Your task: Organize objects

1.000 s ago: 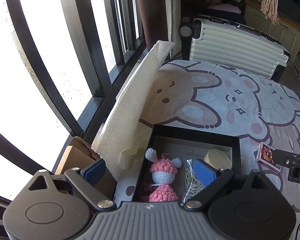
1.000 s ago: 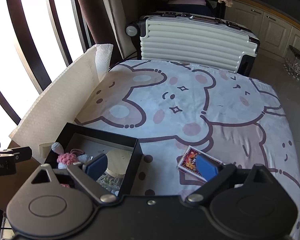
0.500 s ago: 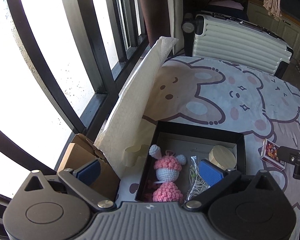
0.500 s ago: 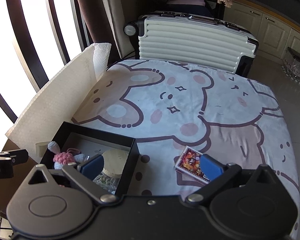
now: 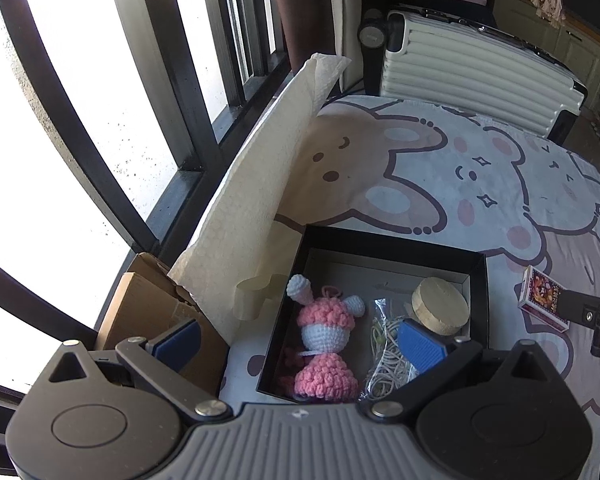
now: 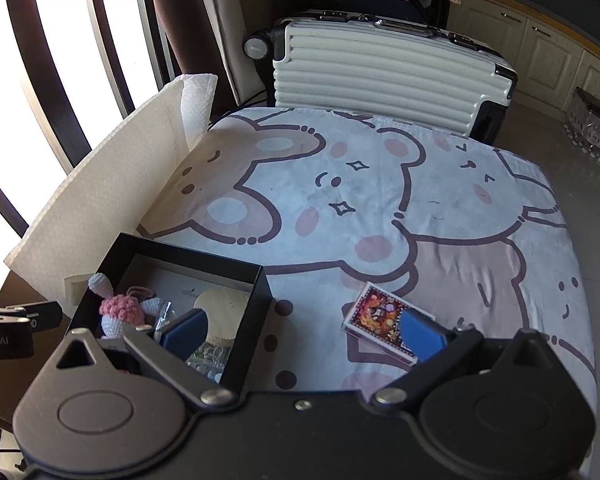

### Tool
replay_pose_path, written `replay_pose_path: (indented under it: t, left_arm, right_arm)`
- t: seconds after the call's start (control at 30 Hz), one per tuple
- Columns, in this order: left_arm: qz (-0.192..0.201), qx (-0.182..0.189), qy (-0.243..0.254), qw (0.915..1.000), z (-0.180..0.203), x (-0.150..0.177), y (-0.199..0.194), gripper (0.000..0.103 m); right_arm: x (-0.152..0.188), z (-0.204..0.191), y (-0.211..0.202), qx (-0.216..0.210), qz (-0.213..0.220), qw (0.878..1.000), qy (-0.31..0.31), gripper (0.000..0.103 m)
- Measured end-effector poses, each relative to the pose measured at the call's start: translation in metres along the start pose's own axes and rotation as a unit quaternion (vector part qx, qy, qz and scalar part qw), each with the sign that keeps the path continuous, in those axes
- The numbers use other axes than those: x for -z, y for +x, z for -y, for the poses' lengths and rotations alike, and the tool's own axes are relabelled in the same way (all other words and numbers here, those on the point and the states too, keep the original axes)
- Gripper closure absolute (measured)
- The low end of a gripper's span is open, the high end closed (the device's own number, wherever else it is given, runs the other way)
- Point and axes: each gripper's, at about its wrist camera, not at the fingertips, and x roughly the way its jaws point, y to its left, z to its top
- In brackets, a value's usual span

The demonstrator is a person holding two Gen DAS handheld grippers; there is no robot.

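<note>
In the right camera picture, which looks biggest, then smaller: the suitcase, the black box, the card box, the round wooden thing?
1. suitcase
2. black box, partly hidden by the gripper
3. card box
4. round wooden thing, close in size to the card box, partly hidden

The left gripper (image 5: pixel 298 344) hangs wide open over a black box (image 5: pixel 384 240). Inside lie a pink crochet doll (image 5: pixel 324 344), a bagged cord (image 5: pixel 384 360) and a wooden disc (image 5: pixel 440 306). At three o'clock, a card pack (image 5: pixel 540 296).
</note>
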Motion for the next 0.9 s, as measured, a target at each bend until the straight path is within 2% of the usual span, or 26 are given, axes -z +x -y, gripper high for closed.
replay_pose_path:
  t: [0.5,0.9]
  left_arm:
    - [-0.032,0.006,-0.006,0.9994,0.0,-0.002,0.014,0.0]
    - [-0.035,0.034,0.031,0.9983,0.043,-0.008,0.019,0.0]
  right_arm:
    - [0.0,-0.001,0.01,-0.004,-0.019,1.0,-0.013,0.0]
    - [0.002,0.038,0.005,0.012,-0.025,1.0,0.01,0.0]
